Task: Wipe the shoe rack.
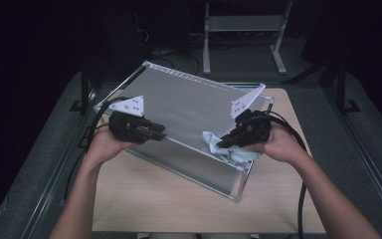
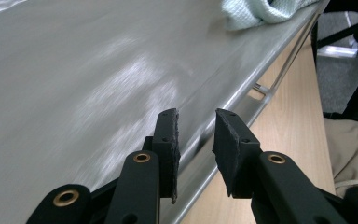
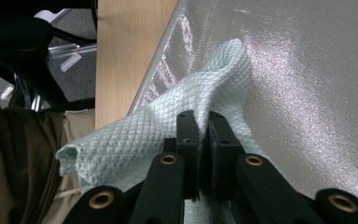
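The right tongs [image 3: 203, 128] are clamped shut on a pale green quilted cloth [image 3: 135, 140], pressing it against the silvery metal panel [image 1: 189, 107] near the panel's right near corner. The panel lies slantwise on the wooden tabletop [image 1: 154, 204]. At the left near edge of the panel, the left tongs [image 2: 196, 140] stand parted around the panel's rim, the pads not visibly pressing on it. The cloth is bunched, one fold rising onto the panel face.

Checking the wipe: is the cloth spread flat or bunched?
Bunched: the cloth rises in folds, pinched by the right tongs on the metal panel.
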A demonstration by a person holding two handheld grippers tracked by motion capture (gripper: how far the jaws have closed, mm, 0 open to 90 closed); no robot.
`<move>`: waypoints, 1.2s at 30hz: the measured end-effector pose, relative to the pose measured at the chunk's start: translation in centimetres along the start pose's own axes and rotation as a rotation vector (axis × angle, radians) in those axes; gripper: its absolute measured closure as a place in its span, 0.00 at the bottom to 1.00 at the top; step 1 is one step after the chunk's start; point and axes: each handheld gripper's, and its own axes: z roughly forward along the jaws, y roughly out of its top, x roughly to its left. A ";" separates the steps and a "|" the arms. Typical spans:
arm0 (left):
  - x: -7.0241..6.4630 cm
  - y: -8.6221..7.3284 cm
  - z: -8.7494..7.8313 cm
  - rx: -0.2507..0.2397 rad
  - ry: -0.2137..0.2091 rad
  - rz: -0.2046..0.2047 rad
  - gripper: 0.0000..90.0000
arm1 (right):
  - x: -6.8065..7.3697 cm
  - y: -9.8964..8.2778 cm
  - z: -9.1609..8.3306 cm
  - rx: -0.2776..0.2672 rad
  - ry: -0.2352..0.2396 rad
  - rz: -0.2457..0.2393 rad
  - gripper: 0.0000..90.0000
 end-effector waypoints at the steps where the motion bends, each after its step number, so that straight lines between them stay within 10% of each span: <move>1: 0.1 0.1 0.1 0.001 -0.005 -0.001 0.77 | 0.0 0.1 0.1 -0.001 0.000 -0.001 0.94; 20: 3.3 -0.2 -0.7 0.029 0.040 -0.041 0.77 | 0.3 2.2 2.2 -0.010 0.019 -0.024 0.94; 36: -0.3 2.3 2.1 0.029 -0.079 0.057 0.75 | -1.1 0.2 -0.3 0.012 -0.047 0.017 0.94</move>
